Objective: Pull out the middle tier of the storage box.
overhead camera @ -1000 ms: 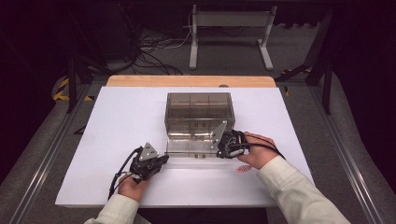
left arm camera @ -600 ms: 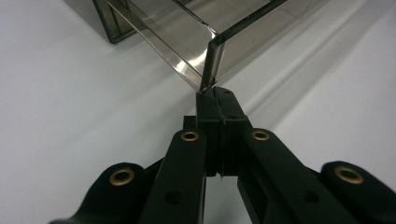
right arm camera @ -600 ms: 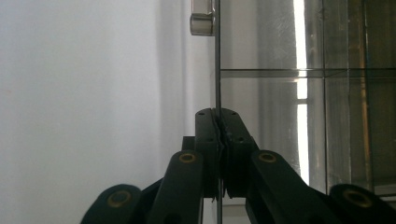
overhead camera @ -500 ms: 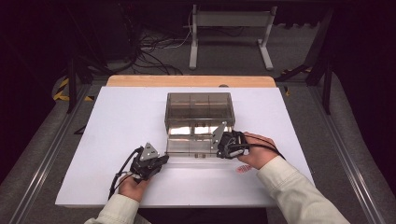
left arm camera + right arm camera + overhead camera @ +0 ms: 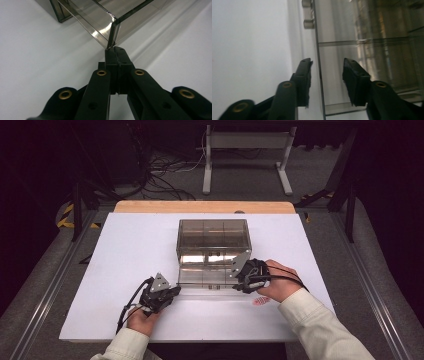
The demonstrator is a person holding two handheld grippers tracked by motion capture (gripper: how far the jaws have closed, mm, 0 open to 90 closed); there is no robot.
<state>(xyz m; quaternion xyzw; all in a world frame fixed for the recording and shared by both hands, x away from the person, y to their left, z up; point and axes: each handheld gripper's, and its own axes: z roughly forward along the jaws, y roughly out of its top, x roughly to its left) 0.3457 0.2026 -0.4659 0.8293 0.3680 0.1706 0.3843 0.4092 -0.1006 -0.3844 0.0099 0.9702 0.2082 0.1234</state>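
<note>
A smoky clear plastic box [image 5: 212,237] with inner dividers stands mid-table, and its lid [image 5: 205,277] lies folded out flat toward me. My left gripper [image 5: 172,291] is shut, and its tips [image 5: 115,50] touch the lid's near-left corner [image 5: 112,32] with nothing between them. My right gripper [image 5: 239,276] is at the lid's right end. In the right gripper view its jaws [image 5: 325,72] straddle the lid's thin edge [image 5: 320,75] without pressing on it. They have just been opening.
The white table sheet [image 5: 125,250] runs wide on both sides of the box. A small red mark [image 5: 261,301] lies by my right hand. A wooden strip [image 5: 205,206] edges the far side, with a metal stand [image 5: 245,150] and cables on the floor beyond.
The right hand has shifted only very slightly at the lid's edge. The left gripper and the box stay where they were.
</note>
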